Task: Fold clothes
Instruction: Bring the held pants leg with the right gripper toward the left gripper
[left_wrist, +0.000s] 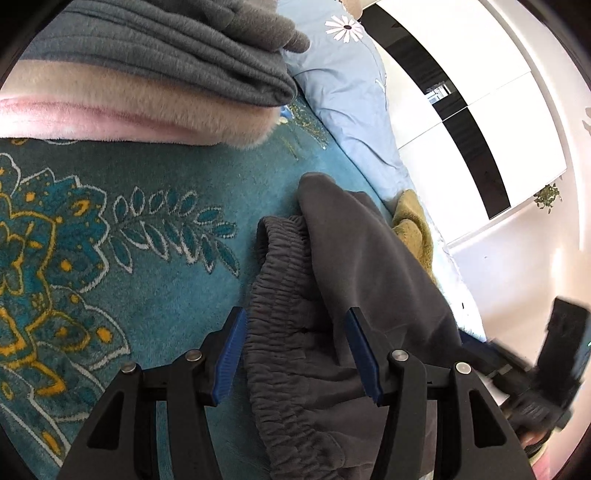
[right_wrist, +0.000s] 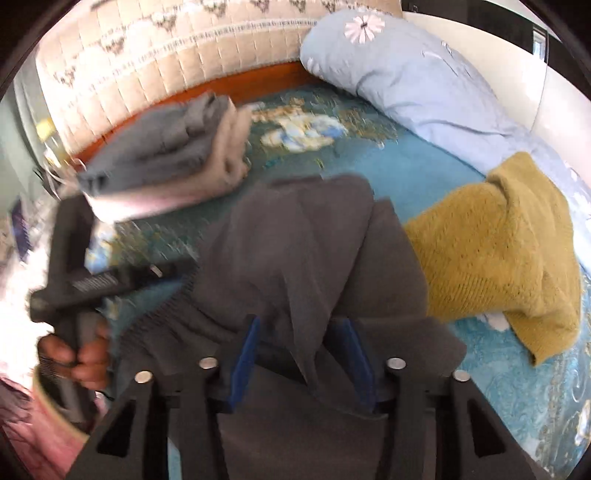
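your left gripper (left_wrist: 295, 354) stands half open over the elastic waistband of the dark grey trousers (left_wrist: 332, 295), its blue pads clear of the cloth on either side. your right gripper (right_wrist: 299, 365) is also half open, with a fold of the trousers loose between its pads. the trousers lie bunched on the teal bed cover (left_wrist: 166, 277), between the stack of folded clothes (left_wrist: 147, 74) and the mustard sweater (right_wrist: 498, 251).

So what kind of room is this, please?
Most likely a bedroom: clothes lie on a bed with a teal bedspread, a blue pillow lies at its head, and a quilted headboard stands behind.
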